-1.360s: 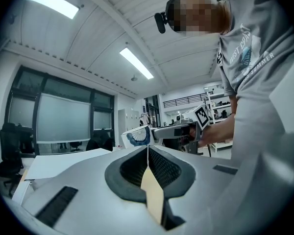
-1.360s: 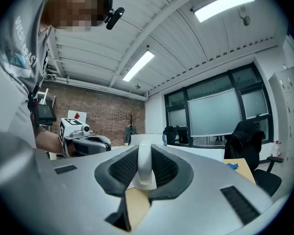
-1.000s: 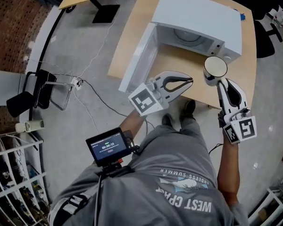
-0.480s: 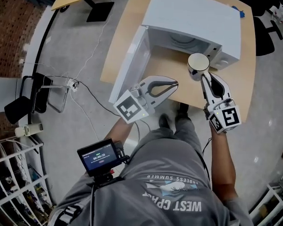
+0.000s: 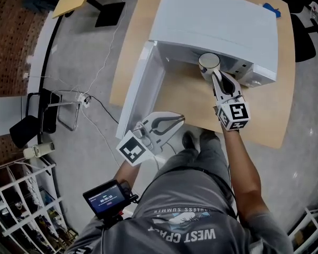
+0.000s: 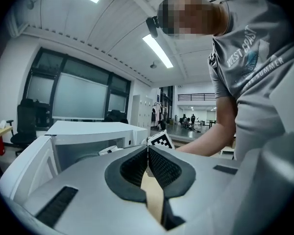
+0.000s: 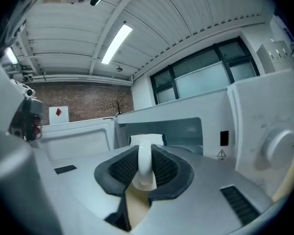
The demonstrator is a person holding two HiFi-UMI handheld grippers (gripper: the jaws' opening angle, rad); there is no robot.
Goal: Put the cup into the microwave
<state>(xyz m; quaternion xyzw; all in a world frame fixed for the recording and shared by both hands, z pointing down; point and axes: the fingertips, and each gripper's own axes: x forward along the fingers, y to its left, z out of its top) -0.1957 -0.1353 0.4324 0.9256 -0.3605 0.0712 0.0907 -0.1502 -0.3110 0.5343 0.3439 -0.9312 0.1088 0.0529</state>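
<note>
The white cup [image 5: 209,62] hangs at the mouth of the white microwave [image 5: 217,20], whose door [image 5: 139,91] stands open to the left. My right gripper [image 5: 212,74] is shut on the cup's handle [image 7: 145,166]; in the right gripper view the cup body [image 7: 147,141] sits just past the jaws, with the microwave cavity [image 7: 179,131] behind it. My left gripper [image 5: 180,118] hovers near the table's front edge, below the door, shut with nothing in it. In the left gripper view its pads [image 6: 137,164] meet at the tip, facing the microwave [image 6: 88,131].
The microwave stands on a wooden table [image 5: 259,115]. Its control panel with a knob [image 7: 279,143] is to the right of the cavity. On the floor to the left lie cables [image 5: 95,97] and a chair base [image 5: 37,115].
My right gripper has carried the cup from in front of the control panel leftward to the microwave opening. My left gripper has drawn back toward the table's front edge.
</note>
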